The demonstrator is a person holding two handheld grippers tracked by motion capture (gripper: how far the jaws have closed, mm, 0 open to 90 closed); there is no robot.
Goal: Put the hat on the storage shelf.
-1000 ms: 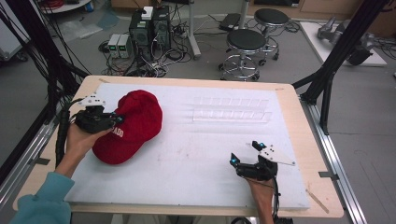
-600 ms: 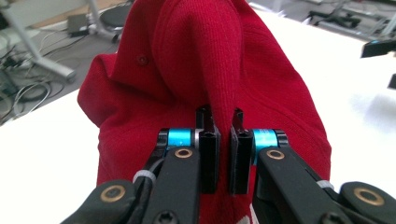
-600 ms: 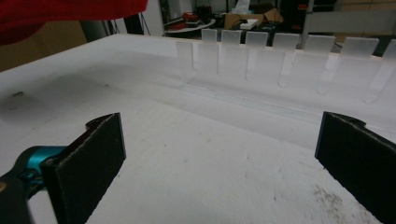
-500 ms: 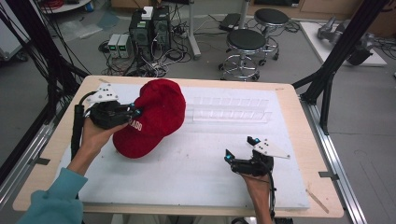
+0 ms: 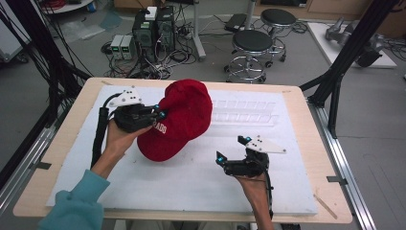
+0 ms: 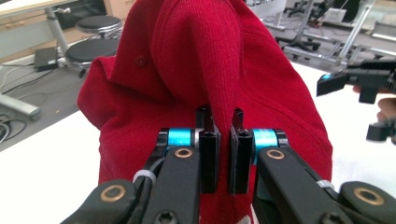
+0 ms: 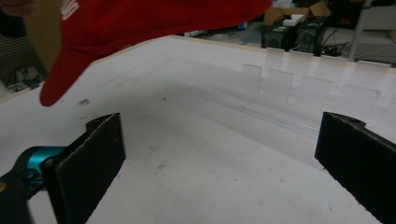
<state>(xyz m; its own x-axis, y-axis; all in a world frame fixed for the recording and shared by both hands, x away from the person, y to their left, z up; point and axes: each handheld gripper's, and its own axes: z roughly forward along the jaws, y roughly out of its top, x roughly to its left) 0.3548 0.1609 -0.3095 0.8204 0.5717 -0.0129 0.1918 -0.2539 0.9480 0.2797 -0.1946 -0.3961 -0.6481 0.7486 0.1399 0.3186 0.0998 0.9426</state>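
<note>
I am working over the wide white-topped bench (image 5: 191, 182) with its pale wooden border, and there is plenty of bare surface between my two tongs and ahead of my right tongs. A clear plastic ridged rack (image 5: 244, 113) is lying flat beyond my right tongs, so I judge that is the one thing to steer around; the bench edges are well off from both tools.

The soft red knitted-cloth baseball cap (image 5: 184, 117) is hanging from my left tongs (image 6: 219, 140), just in front of them and raised, its brim dipping toward the bench on the side facing my right tongs. My left tongs are pressing together on a fold of the crown fabric. The cloth is bunching and drooping around the pinch, so I judge it light, limp and unlikely to slip or break; the stiffer brim looks like the firmer place to take it.

My right tongs (image 7: 219, 163) are standing spread wide, gripping nothing, low over the bench.
</note>
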